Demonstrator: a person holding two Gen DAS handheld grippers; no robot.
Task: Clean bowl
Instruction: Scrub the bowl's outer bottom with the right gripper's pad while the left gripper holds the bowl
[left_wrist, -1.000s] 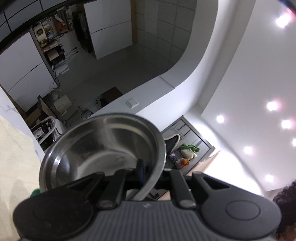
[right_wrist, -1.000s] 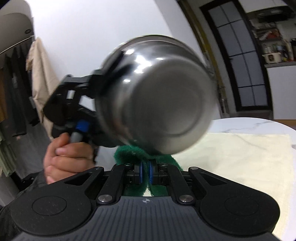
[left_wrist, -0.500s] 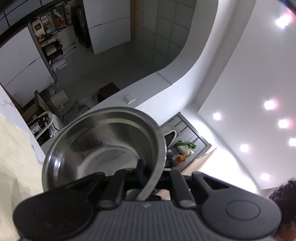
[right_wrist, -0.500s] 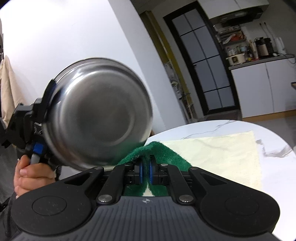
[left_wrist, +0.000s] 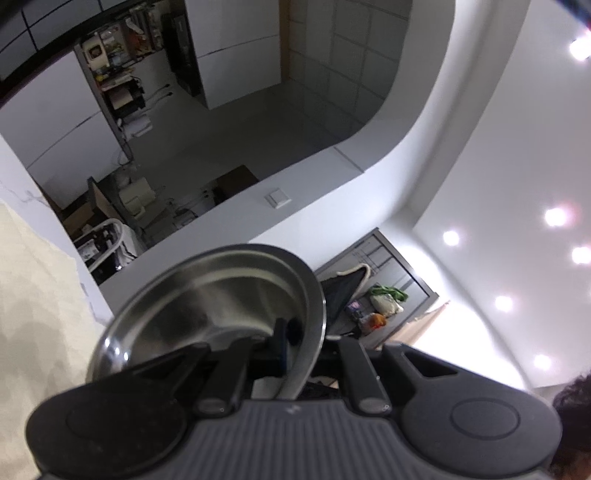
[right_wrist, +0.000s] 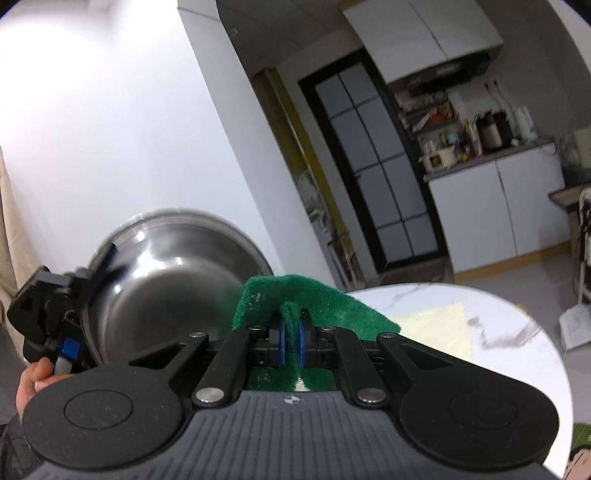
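Currently, bowl as the landmark. Right wrist view, left to right: a hand (right_wrist: 35, 380) sits below-left of the steel bowl (right_wrist: 166, 295), gripping the left gripper's handle. The left gripper (left_wrist: 295, 354) is clamped on the bowl's rim, one finger inside the bowl, the other outside the wall. The bowl is held up in the air, tilted on its side, outer bottom facing the right gripper's camera. Just right of the bowl: a green scouring pad (right_wrist: 306, 306), pinched between the blue pads of the right gripper (right_wrist: 290, 345), jaws clenched on it. The pad's edge is right beside the bowl's wall; can't tell if touching. Further right of the bowl and below it: a round marble table (right_wrist: 517, 350) with a pale cloth (right_wrist: 439, 325) on it.
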